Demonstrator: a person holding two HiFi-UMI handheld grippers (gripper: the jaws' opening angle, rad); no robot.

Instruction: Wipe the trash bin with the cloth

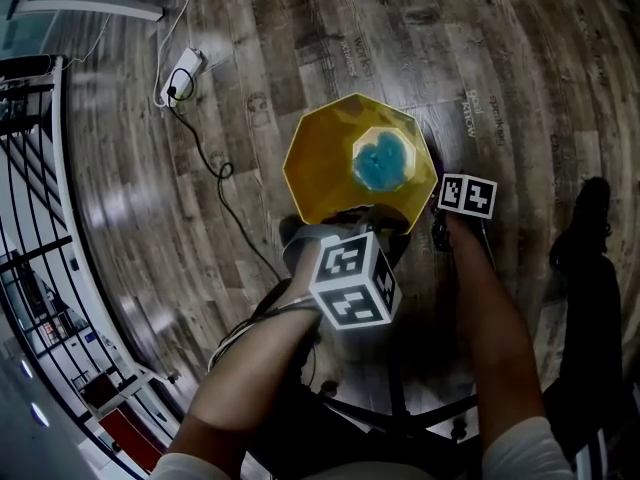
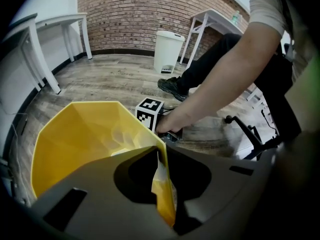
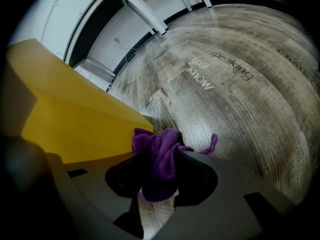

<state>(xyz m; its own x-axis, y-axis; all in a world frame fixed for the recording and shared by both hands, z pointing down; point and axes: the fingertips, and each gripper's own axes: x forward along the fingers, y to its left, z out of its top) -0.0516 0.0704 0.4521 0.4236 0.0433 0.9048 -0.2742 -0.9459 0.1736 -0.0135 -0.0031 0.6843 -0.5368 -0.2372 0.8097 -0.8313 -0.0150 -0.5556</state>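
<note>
**Left gripper** [image 2: 163, 184]: jaws narrow, clamped on the near rim of the bin [image 2: 85, 139], with the thin yellow wall pinched between the pads. It points steeply down over that rim. The left forearm [image 1: 250, 368] is bare and reaches to the bin from its near side.

**Right gripper** [image 3: 160, 179]: jaws closed on the cloth [image 3: 159, 159], a bunched purple wad that fills the gap, with one corner trailing out away from the bin. It is angled down at the bin's right side, low by the floor [image 3: 240, 109]. The right forearm [image 1: 490, 308] is bare and stretched out beside the bin. The right hand [image 2: 172, 124] and its marker cube [image 2: 149, 111] show just past the bin's far rim in the left gripper view.

**Bin**: yellow, faceted, open-topped and upright on the floor. There is a blue patch [image 1: 382, 163] at its bottom.

**Cloth**: outside the bin, up against the lower outer wall. Whether it presses on the wall cannot be told.

**Floor**: wood planks printed with words.

**Power strip** [image 1: 180, 73]: white with a black cable, well apart from the bin, to its far left.

**Pedal bin** [image 2: 167, 51]: white, well beyond the bin, by a brick wall [image 2: 150, 9].
</note>
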